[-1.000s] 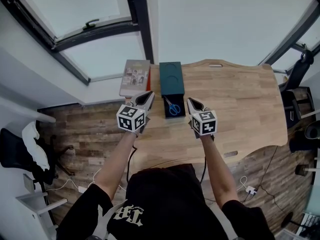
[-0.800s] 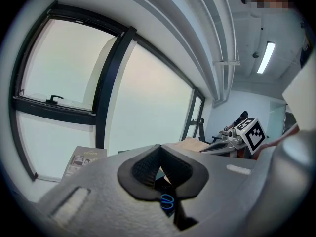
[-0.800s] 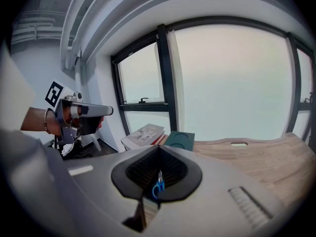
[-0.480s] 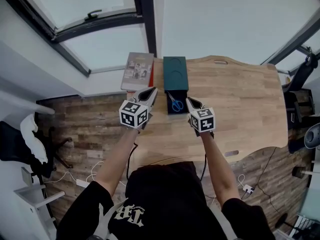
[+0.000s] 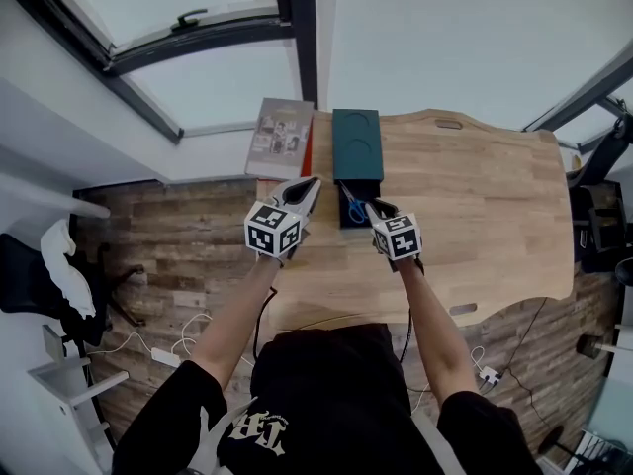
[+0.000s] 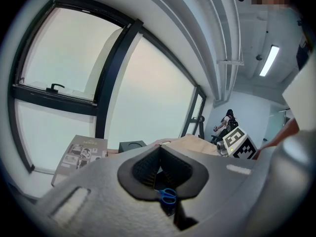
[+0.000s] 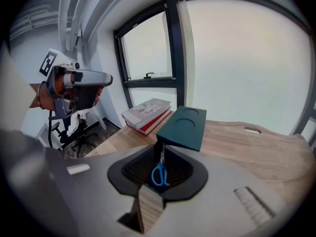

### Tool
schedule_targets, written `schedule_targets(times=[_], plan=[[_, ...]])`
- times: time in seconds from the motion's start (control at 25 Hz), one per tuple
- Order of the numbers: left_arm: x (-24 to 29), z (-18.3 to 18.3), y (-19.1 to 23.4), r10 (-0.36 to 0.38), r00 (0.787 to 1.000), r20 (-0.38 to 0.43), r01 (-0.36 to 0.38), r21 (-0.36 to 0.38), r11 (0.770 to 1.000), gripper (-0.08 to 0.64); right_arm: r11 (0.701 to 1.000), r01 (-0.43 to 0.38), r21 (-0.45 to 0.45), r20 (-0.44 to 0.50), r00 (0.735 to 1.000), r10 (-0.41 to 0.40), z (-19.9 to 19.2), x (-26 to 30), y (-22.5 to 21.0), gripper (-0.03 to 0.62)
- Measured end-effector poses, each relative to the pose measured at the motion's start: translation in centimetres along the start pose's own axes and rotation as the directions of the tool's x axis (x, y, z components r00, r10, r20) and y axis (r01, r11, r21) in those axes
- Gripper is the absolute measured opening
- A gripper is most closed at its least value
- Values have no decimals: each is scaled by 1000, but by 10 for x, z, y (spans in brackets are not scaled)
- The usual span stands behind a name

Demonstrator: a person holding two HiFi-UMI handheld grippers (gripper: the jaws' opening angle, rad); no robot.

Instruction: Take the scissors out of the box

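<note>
Small scissors (image 5: pixel 352 208) with blue loop handles and thin metal blades lie in the open near end of the dark green box (image 5: pixel 357 144). At the handles, the right gripper (image 5: pixel 374 207) has just been opening its jaws; they frame the handles without gripping. Left of the box, the left gripper (image 5: pixel 315 182) has closed, empty jaws.

The right tool (image 5: pixel 370 207) has dropped and moved in on the open near end of the box (image 5: pixel 357 146), now just beside the scissors (image 5: pixel 353 206). Its jaws, shut before, have just been opening, the blue scissor handles showing between them ungripped. The left tool (image 5: pixel 312 182) has edged lower.
</note>
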State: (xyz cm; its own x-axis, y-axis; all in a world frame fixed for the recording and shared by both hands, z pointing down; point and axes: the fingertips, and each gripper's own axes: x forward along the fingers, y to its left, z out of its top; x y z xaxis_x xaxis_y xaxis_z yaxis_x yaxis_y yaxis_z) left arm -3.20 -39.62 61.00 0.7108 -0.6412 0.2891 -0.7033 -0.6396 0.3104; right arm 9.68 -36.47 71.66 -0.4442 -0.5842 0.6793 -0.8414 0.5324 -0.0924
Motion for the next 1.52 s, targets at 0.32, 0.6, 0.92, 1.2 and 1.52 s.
schedule_targets(times=[0.32, 0.6, 0.92, 1.2, 1.52], plan=[[9, -17, 12, -21, 1000, -15, 20, -27, 999, -3, 998, -43, -44, -127, 991, 37, -33, 38, 3, 86], [18, -32, 23, -28, 999, -35, 27, -44, 999, -3, 995, -82, -58, -261, 963, 64, -59, 64, 5, 112], [22, -43, 37, -13, 999, -42, 9, -83, 997, -3, 990, -111, -87, -387, 919, 69, -95, 93, 0, 127], [24, -52, 48, 0, 999, -53, -6, -99, 995, -3, 987, -133, -91, -470, 879, 75, -97, 111, 7, 135], [25, -55, 58, 8, 998, -55, -15, -118, 993, -3, 988, -105, -110, -553, 833, 26, -109, 125, 5, 145]])
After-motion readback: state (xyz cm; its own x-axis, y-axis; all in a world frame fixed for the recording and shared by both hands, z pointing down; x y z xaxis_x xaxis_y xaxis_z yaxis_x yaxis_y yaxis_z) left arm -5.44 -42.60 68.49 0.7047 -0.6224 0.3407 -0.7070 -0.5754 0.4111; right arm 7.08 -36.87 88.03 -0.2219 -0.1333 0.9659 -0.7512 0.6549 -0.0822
